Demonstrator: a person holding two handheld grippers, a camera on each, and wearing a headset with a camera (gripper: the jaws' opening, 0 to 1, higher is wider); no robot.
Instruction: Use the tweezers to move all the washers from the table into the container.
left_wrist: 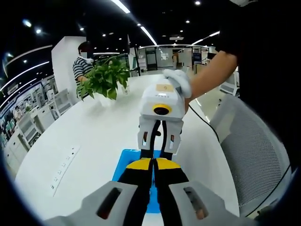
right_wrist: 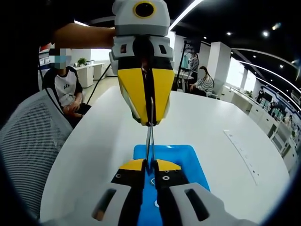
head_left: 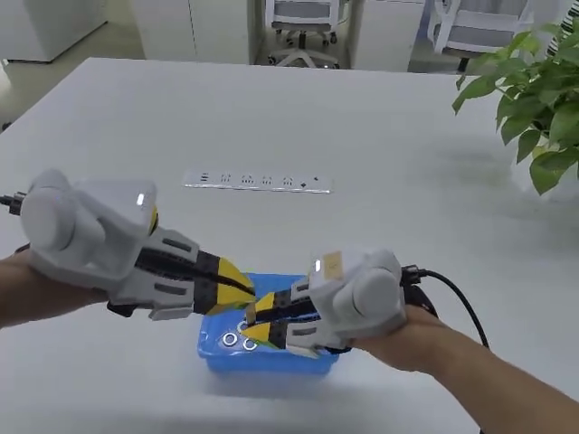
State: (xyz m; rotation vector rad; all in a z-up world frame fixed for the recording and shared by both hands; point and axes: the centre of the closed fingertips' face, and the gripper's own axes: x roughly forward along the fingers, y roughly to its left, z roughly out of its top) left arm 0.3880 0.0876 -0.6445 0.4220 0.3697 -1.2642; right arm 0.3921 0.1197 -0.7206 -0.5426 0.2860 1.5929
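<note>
Table (head_left: 389, 136): white and broad, it carries everything in the head view.
Potted plant (head_left: 538, 108): green leaves at the far right edge of the table.
Office chairs (head_left: 303, 23): beyond the far edge of the table, well apart from the work.
Mesh chair (right_wrist: 28, 141): grey, just off the table's edge on the left of the right gripper view.
Left gripper (left_wrist: 153, 164): it reaches in from the left over the blue container. Its yellow-tipped jaws are pressed together on the upper end of the tweezers, as seen in the right gripper view.
Right gripper (right_wrist: 150, 165): it reaches in from the right and faces the left gripper tip to tip over the container. Its jaws are pinched on the lower end of the tweezers.
Blue container (head_left: 271, 360): a shallow rectangular tray on the near middle of the table, directly below the two meeting grippers.
Power strip (head_left: 258, 182): white, lying flat on the table, farther off than the container and apart from it.
Tweezers (right_wrist: 150, 136): a thin metal pair spanning the short gap between the two grippers, with each end gripped. I cannot tell whether their tips hold anything.
Washers (head_left: 230, 340): at least two small metal rings lie on the floor of the container, at its near left part, just under the right gripper's jaws.
</note>
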